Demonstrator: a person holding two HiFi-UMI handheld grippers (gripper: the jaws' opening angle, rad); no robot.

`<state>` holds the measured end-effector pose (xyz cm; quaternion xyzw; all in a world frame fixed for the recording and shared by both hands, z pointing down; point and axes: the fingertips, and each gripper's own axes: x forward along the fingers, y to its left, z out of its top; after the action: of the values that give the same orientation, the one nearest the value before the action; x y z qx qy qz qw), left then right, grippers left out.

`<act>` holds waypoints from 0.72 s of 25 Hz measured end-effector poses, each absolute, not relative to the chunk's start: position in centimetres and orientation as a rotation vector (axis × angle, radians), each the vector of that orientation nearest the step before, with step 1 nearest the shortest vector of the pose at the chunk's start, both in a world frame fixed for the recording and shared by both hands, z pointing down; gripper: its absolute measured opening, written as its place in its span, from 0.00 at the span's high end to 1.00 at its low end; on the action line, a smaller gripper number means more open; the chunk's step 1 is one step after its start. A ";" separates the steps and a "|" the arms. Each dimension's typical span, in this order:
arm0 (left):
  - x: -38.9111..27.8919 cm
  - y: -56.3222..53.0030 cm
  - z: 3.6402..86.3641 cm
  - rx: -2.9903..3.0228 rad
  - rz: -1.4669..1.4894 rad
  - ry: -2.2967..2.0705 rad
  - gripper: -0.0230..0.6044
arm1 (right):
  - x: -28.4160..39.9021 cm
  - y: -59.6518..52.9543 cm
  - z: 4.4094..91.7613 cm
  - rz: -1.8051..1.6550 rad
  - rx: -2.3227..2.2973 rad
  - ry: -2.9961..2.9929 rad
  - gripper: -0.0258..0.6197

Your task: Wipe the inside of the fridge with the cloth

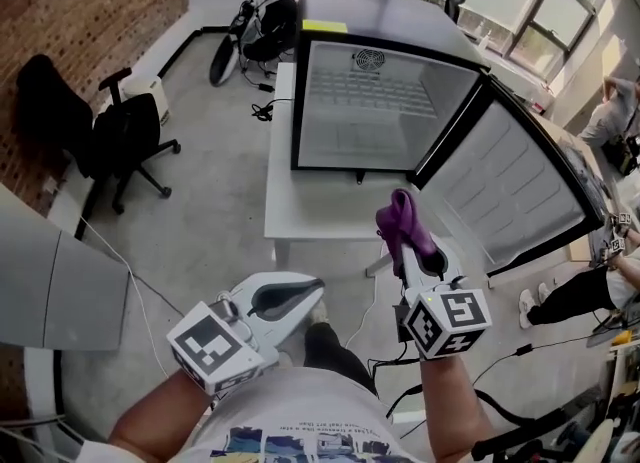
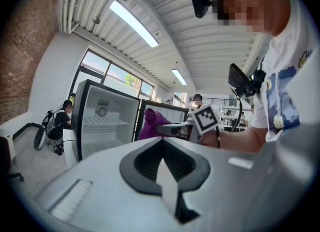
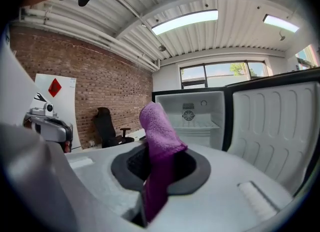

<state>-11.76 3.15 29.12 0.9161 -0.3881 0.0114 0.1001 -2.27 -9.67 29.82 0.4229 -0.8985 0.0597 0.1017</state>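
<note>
We see a purple cloth [image 1: 400,216] at centre right, against the pale grey right gripper [image 1: 408,247]. The left gripper [image 1: 312,291] is the same pale grey with dark grey pads [image 1: 280,299]; both carry black-and-white square markers [image 1: 448,321]. The fridge [image 1: 370,111] is black outside, white inside, with a yellow label [image 1: 324,25] on top. The table [image 1: 300,206] is white, the floor [image 1: 210,201] grey, the upper-left wall [image 1: 90,11] red-brown brick, the chair [image 1: 110,136] black.
</note>
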 end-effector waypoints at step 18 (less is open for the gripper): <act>-13.1 -11.0 27.8 2.639 0.120 -1.308 0.96 | -15.1 -24.8 27.8 -0.003 0.461 -2.925 0.88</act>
<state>-13.13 -11.01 27.80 0.8910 -0.4417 0.0404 0.0968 -15.13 -24.84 27.77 0.1550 -0.9838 -0.0010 0.0902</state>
